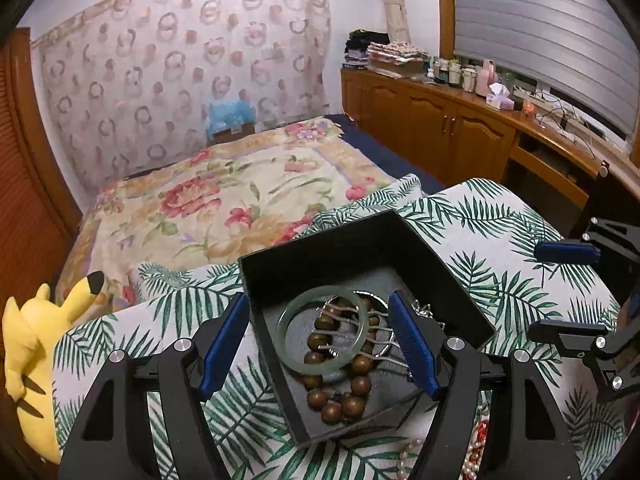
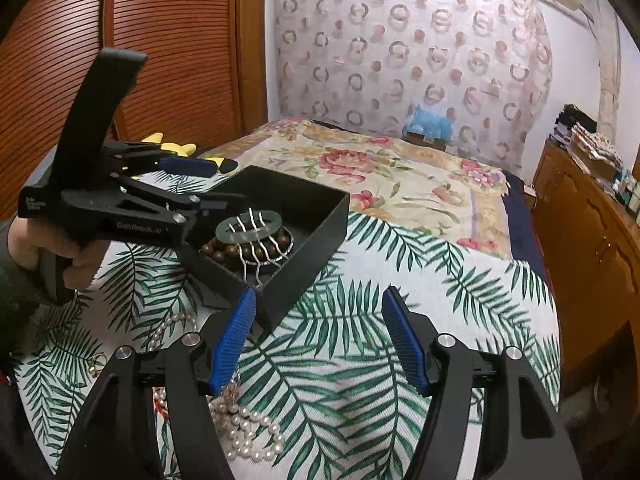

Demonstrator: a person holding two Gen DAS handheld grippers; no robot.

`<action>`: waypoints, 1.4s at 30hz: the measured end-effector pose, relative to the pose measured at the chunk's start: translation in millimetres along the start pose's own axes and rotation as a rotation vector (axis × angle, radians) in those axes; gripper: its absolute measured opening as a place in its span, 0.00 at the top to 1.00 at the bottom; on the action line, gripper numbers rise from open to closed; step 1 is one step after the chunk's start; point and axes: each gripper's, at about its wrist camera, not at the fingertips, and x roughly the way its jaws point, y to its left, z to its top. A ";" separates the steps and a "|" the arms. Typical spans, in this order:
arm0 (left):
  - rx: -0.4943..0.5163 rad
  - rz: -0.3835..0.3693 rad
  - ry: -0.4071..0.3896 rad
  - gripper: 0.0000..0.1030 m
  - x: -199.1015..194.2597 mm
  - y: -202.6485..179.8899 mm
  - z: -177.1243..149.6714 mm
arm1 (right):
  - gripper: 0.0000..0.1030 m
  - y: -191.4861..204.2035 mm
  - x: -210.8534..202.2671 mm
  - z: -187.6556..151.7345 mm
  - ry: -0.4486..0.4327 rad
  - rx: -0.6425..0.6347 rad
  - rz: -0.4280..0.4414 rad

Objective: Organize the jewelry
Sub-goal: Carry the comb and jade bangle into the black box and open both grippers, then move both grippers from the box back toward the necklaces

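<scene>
A black open box (image 1: 352, 256) (image 2: 316, 200) stands on the palm-leaf cloth. In it lie a jade bangle (image 1: 286, 322) (image 2: 250, 234), a wooden bead bracelet (image 1: 352, 404) (image 2: 218, 254) and a silver comb (image 1: 384, 350) (image 2: 256, 268). My left gripper (image 1: 318, 342) (image 2: 224, 184) is open and straddles the box's left wall, one pad outside it and the other over the jewelry. My right gripper (image 2: 316, 340) (image 1: 536, 288) is open above bare cloth just in front of the box corner, with nothing between its fingers. A pearl necklace (image 2: 248, 432) (image 1: 404, 460) lies on the cloth under its left finger.
A gold ring (image 2: 98, 360) and red beaded pieces (image 1: 476, 436) lie on the cloth near the front. A yellow plush toy (image 1: 32, 344) sits at the left. The floral bed (image 1: 224, 200) lies beyond, and a wooden cabinet (image 1: 440, 120) lines the right wall.
</scene>
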 end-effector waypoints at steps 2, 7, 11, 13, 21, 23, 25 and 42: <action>-0.010 -0.001 -0.008 0.33 -8.4 1.0 -4.3 | 0.34 0.9 -3.7 -6.0 0.004 0.011 -0.002; -0.036 -0.004 -0.026 0.31 -36.8 0.3 -25.9 | 0.34 4.4 -14.7 -21.2 0.005 0.041 -0.004; -0.055 -0.009 -0.033 0.29 -57.0 -2.0 -43.3 | 0.34 9.4 -24.2 -34.2 0.005 0.067 -0.004; -0.065 -0.010 -0.034 0.29 -66.3 -2.7 -52.2 | 0.34 12.1 -28.8 -39.7 0.004 0.081 -0.003; -0.099 -0.021 -0.032 0.28 -91.3 -1.9 -85.9 | 0.34 26.4 -54.7 -59.3 -0.014 0.110 -0.029; -0.100 -0.025 -0.031 0.28 -99.1 -3.9 -96.2 | 0.34 27.7 -59.9 -64.1 -0.018 0.124 -0.042; -0.105 -0.029 -0.027 0.28 -104.9 -6.1 -105.2 | 0.34 30.8 -65.1 -71.1 -0.023 0.140 -0.046; -0.095 -0.084 0.049 0.36 -114.7 -35.1 -159.9 | 0.58 59.6 -64.4 -95.0 0.037 0.106 -0.029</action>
